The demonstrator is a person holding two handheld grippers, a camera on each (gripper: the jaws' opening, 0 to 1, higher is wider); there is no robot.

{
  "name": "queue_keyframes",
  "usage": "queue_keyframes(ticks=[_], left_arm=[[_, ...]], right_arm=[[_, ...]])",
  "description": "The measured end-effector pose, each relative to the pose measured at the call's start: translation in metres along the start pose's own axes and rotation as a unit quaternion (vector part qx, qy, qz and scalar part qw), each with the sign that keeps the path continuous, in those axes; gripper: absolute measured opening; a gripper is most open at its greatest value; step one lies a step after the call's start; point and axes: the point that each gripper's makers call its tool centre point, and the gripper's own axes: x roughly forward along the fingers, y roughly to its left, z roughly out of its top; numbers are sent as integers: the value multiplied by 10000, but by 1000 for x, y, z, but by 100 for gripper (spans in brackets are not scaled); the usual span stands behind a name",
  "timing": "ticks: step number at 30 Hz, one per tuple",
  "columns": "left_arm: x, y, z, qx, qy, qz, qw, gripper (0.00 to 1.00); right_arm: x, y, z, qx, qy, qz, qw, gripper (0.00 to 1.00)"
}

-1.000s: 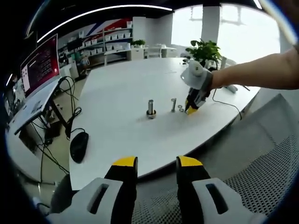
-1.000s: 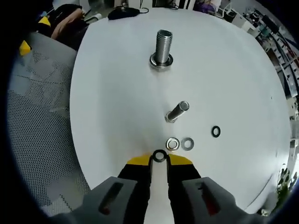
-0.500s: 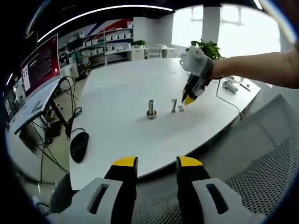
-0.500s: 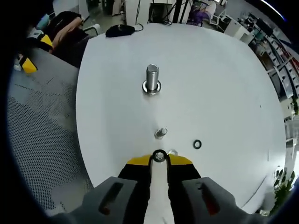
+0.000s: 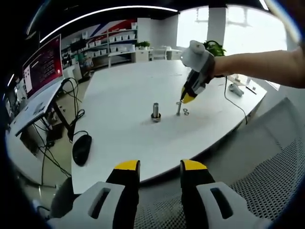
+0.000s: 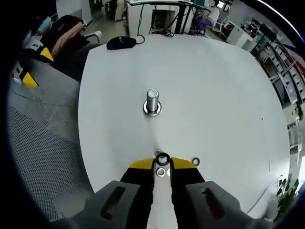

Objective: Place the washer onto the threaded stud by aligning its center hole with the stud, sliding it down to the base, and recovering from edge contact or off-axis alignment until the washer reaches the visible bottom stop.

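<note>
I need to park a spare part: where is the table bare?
The table is bare beyond the large stud toward the mouse, and along its wide side. It is crowded near the right claw: a small stud and loose washers.

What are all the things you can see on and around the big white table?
table: one, white, round-edged, under everything
large threaded stud: one, silver, upright mid-table
small stud: one, silver, upright beside the large one
black washer: one, held at the right tips, over the small stud
loose washers: silver, on the table by the small stud; count unclear
computer mouse: one, black, at the table edge
monitor: one, reddish screen, on a side desk
plant: one, green, beyond the table
mesh chair: one, grey, beside the table
left hand-held gripper: yellow tips, open, off the table
right hand-held gripper: yellow tips, gripping the washer
</note>
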Motion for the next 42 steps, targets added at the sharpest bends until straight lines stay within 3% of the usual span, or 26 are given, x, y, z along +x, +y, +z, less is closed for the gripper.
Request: queue_keyframes(ticks=[10, 27, 38, 42], left_arm=[[0, 1, 0, -19, -7, 31, 10000, 32], [0, 6, -1, -59, 33, 171, 9998, 32], [0, 7, -3, -51, 70, 189, 9998, 33], [0, 7, -3, -52, 69, 194, 9998, 33]], right_arm=[[7, 3, 4, -82, 107, 101, 9999, 14], [46, 7, -13, -246, 468, 308, 9981, 14], [56, 9, -14, -282, 445, 368, 9979, 15], [56, 9, -14, -260, 346, 395, 9983, 25]])
